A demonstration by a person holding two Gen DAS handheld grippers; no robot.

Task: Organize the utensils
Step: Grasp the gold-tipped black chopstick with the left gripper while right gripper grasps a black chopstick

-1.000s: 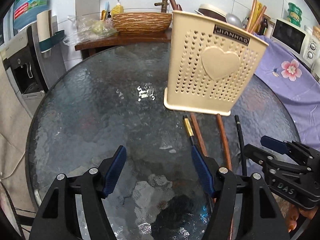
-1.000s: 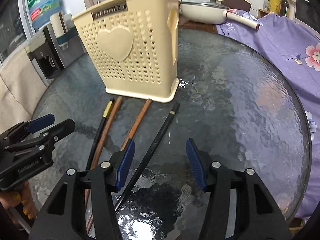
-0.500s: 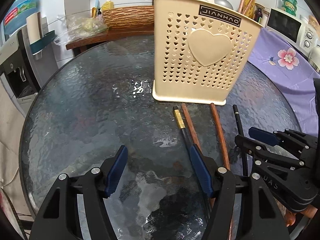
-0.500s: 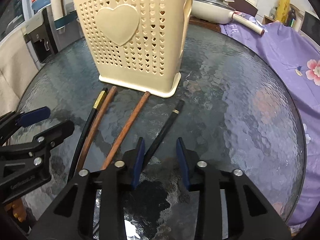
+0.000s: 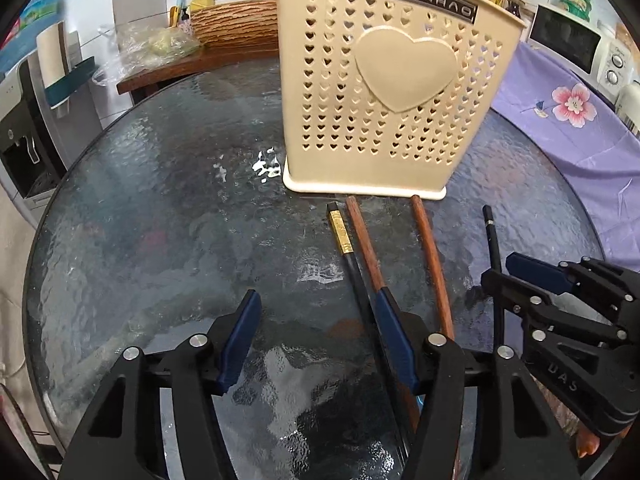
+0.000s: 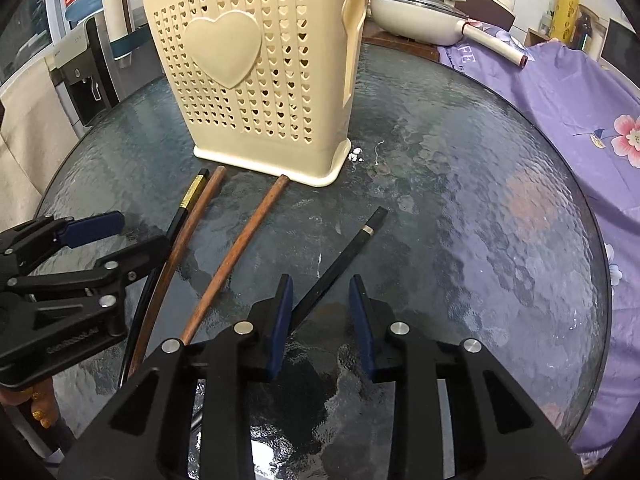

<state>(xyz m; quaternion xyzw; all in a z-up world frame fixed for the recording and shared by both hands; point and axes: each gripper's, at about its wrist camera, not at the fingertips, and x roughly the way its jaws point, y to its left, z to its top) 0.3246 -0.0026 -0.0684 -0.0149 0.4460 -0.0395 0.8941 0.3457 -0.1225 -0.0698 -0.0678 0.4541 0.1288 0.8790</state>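
Note:
A cream perforated utensil holder (image 5: 384, 92) with a heart stands on the round glass table (image 5: 160, 220); it also shows in the right wrist view (image 6: 256, 80). Several chopsticks lie in front of it: a black gold-banded one (image 5: 348, 256), two brown ones (image 5: 366, 244) (image 5: 430, 256), and a black one (image 6: 340, 256). My right gripper (image 6: 322, 320) is partly closed around this black chopstick, with a gap still showing, not clamped. My left gripper (image 5: 320, 344) is open, its right finger over the black gold-banded chopstick.
A purple flowered cloth (image 6: 580, 92) covers the right side. A cream pan (image 6: 416, 16) sits behind the table. A wicker basket (image 5: 236, 26) and bags sit on a wooden shelf at the back. A water dispenser (image 5: 28, 128) stands left.
Both grippers moved closer to the holder and lower. The right gripper's fingers narrowed from wide open around the black chopstick. The left gripper stayed open.

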